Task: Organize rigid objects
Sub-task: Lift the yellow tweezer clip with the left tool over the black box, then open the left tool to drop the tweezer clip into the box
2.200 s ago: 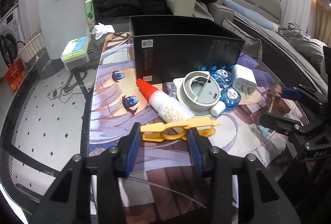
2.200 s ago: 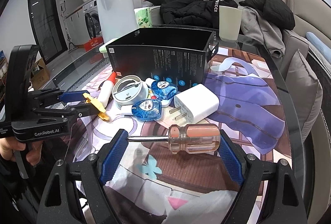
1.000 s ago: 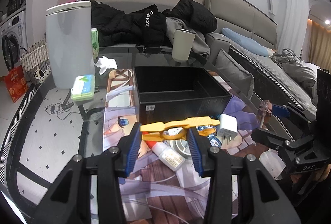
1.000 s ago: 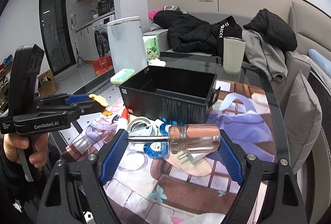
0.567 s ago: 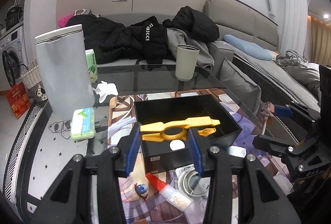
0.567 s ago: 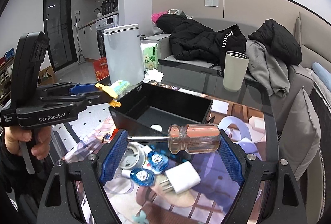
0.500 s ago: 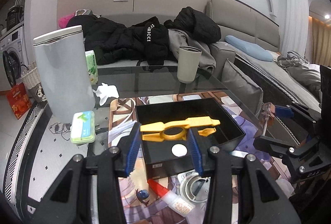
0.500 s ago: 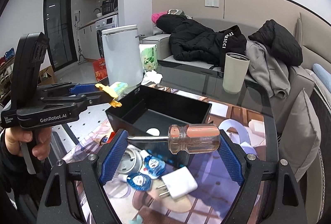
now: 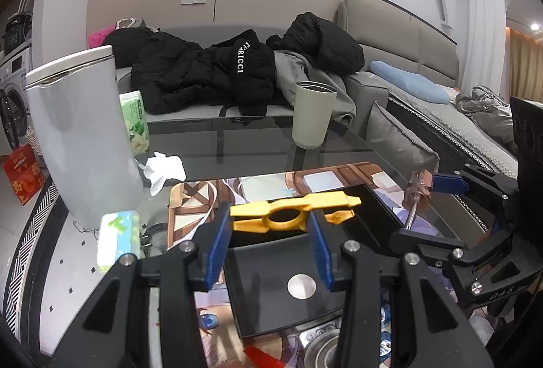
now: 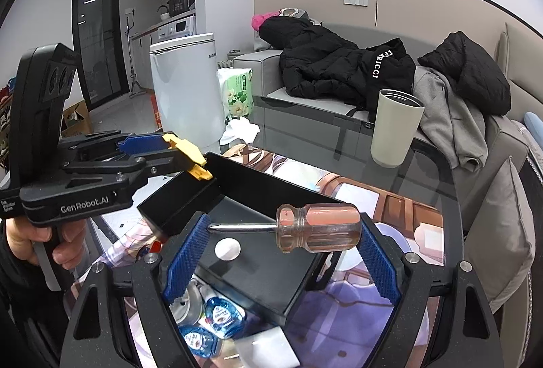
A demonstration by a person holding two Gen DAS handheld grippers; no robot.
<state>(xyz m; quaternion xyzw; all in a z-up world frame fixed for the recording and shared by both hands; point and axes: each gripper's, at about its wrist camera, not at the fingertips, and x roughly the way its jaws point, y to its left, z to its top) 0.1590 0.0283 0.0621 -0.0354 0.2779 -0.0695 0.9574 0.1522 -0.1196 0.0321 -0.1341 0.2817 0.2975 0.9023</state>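
Left gripper: tilted downward, lower centre of left view, clamped narrow on yellow clip, clip crosswise between pads. Held above black box; round white disc on box floor. Right gripper: tilted downward, lower centre of right view, wider grip on screwdriver, shaft pointing frame-left, above same box. Hand at left edge wrapped around left gripper handle.

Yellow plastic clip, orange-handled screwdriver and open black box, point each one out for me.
Yellow plastic clip (image 9: 288,212): left wrist view, on its ring-shaped middle.
Orange-handled screwdriver (image 10: 319,227): right wrist view, on the clear handle.
Open black box (image 10: 271,261): right wrist view, on its bare floor.
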